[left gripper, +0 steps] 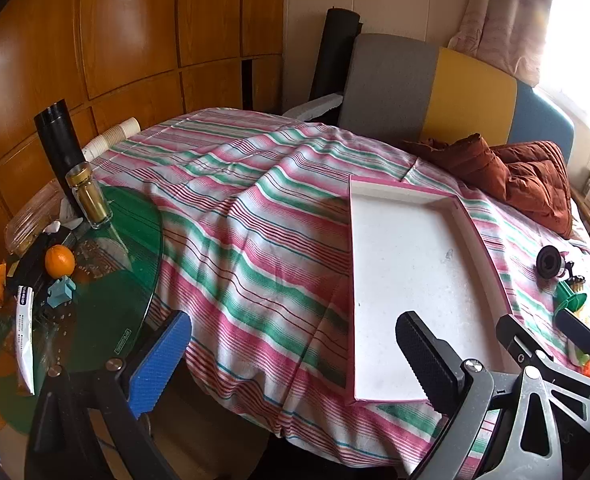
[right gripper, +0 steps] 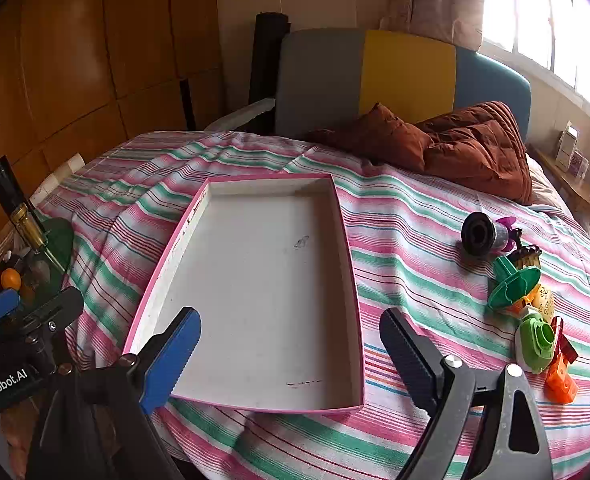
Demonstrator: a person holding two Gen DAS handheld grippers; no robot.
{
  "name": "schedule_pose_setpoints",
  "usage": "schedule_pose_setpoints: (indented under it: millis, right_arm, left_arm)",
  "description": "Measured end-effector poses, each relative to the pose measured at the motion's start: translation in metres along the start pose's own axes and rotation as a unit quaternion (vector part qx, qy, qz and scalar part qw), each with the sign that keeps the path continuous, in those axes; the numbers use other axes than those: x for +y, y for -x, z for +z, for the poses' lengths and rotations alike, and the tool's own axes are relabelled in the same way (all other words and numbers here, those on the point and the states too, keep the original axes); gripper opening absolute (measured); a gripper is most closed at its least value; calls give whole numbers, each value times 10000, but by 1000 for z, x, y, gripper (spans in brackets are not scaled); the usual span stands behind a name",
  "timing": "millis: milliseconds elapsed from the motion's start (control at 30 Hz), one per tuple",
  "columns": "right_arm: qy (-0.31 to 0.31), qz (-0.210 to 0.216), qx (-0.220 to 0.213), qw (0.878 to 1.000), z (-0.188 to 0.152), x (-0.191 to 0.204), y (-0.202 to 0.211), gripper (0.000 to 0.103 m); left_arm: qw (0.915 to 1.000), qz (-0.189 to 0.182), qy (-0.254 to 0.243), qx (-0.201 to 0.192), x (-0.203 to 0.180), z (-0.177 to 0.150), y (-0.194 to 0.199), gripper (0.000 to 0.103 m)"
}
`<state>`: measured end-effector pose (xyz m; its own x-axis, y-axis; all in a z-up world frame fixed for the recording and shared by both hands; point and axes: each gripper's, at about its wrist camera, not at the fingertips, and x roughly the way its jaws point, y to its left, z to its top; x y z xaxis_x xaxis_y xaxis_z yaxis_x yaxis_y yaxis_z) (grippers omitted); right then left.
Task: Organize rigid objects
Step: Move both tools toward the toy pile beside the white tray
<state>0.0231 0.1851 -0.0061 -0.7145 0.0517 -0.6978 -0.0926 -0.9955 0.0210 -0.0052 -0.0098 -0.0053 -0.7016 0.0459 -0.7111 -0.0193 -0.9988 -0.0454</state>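
A shallow white tray with a pink rim (right gripper: 347, 240) lies on the striped bedspread; it also shows in the left wrist view (left gripper: 471, 224). Nothing lies in it. Right of it sits a loose group of toys: a black and purple cylinder (right gripper: 483, 234), a green funnel-shaped piece (right gripper: 513, 282), a light green toy (right gripper: 535, 340) and an orange block (right gripper: 561, 384). My right gripper (right gripper: 291, 354) is open and empty over the tray's near edge. My left gripper (left gripper: 295, 364) is open and empty, left of the tray's near corner.
A green glass side table (left gripper: 107, 304) stands left of the bed with an orange (left gripper: 59, 261), a glass jar (left gripper: 89, 196), a black flask (left gripper: 59, 148) and clutter. A rust quilted jacket (right gripper: 471, 144) lies by the grey, yellow and blue headboard (right gripper: 407, 76).
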Motion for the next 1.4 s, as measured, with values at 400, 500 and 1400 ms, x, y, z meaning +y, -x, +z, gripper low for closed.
schedule_pose_setpoints:
  millis: [400, 500, 1400]
  right_arm:
    - [205, -17, -148, 9997, 2, 5, 8, 93]
    - [189, -18, -138, 9997, 2, 5, 7, 93]
    - [-9, -246, -310, 9992, 15, -57, 17, 93]
  left_arm:
    - [9997, 77, -138, -177, -1, 1, 6, 103]
    - [9997, 80, -153, -180, -2, -1, 6, 103]
    - [9972, -204, -718, -99, -29, -5, 4, 103]
